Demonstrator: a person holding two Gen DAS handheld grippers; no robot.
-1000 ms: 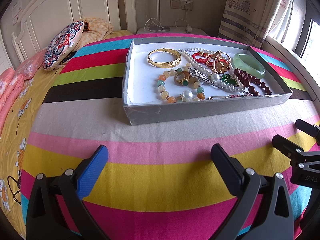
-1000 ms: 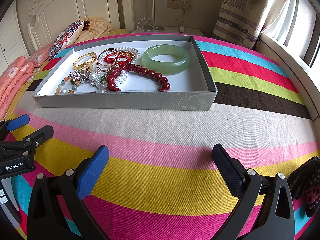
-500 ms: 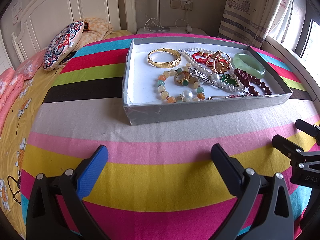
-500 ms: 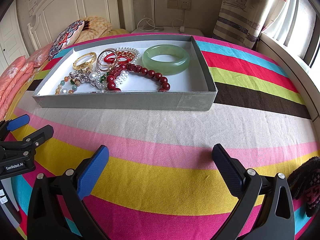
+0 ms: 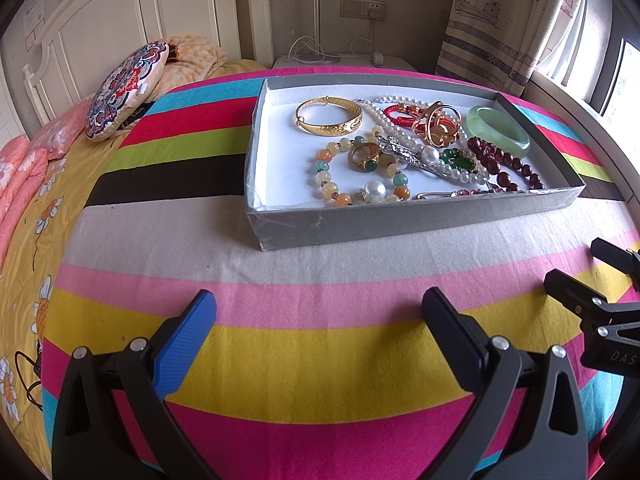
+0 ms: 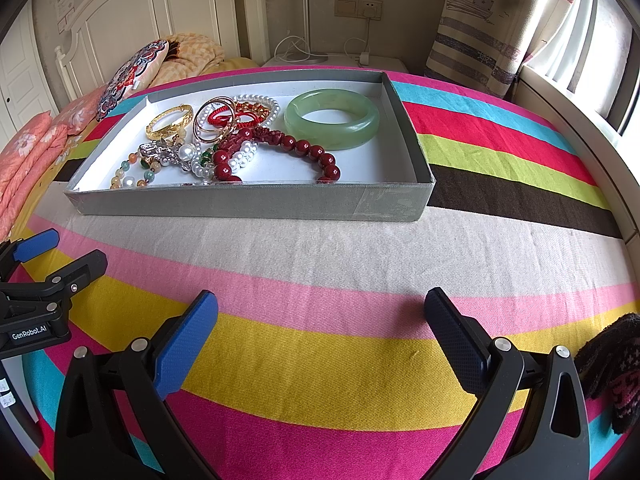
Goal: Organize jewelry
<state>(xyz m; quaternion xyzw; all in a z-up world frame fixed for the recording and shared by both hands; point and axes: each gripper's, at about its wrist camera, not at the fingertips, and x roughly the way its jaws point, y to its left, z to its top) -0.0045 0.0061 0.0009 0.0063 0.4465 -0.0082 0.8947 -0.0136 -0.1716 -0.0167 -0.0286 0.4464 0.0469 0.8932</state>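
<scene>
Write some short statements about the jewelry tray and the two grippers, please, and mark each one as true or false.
1. The green bangle lies inside the grey tray. True.
2. The left gripper holds the gold bangle. False: it is open and empty, short of the tray.
3. The dark red bead bracelet lies on the striped cloth. False: it is in the tray.
4. The right gripper is open. True.
</scene>
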